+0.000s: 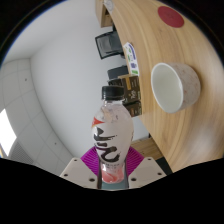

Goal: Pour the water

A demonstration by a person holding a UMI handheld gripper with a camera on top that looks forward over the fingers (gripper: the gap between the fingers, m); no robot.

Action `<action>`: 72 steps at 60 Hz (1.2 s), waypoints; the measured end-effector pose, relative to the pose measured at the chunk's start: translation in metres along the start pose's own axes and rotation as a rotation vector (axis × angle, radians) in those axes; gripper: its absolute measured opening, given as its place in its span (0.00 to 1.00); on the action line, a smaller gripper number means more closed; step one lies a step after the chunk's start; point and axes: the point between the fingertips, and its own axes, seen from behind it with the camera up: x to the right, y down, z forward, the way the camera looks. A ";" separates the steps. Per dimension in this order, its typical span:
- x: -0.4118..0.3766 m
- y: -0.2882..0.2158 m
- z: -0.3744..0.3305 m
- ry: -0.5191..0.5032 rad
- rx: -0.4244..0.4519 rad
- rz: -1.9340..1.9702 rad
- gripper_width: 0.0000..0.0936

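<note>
Tool [110, 172] clamped on a clear water bottle [111, 135], tilted beside the desk [135, 50] bearing a white cup [175, 86].

Seen at the bottom centre of the frame: gripper [111, 168], two pale fingers [76, 170] rising from the lower edge and angled inward toward each other. Magenta pads [92, 160] on the inner faces, both pressed against the lower body of a clear bottle [111, 135] held upright between them. Whole view tilted sideways, so wrist evidently rolled. No hand or sleeve visible.
</note>
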 end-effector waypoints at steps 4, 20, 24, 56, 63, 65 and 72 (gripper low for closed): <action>-0.021 -0.004 -0.007 0.020 0.000 -0.170 0.32; -0.099 -0.105 -0.050 0.131 0.158 -1.036 0.32; -0.095 -0.141 -0.062 0.200 0.208 -1.224 0.32; 0.066 -0.310 -0.133 0.648 0.151 -1.681 0.32; 0.067 -0.308 -0.136 0.614 0.171 -1.705 0.32; 0.068 -0.308 -0.133 0.604 0.180 -1.712 0.35; 0.065 -0.309 -0.138 0.618 0.160 -1.693 0.51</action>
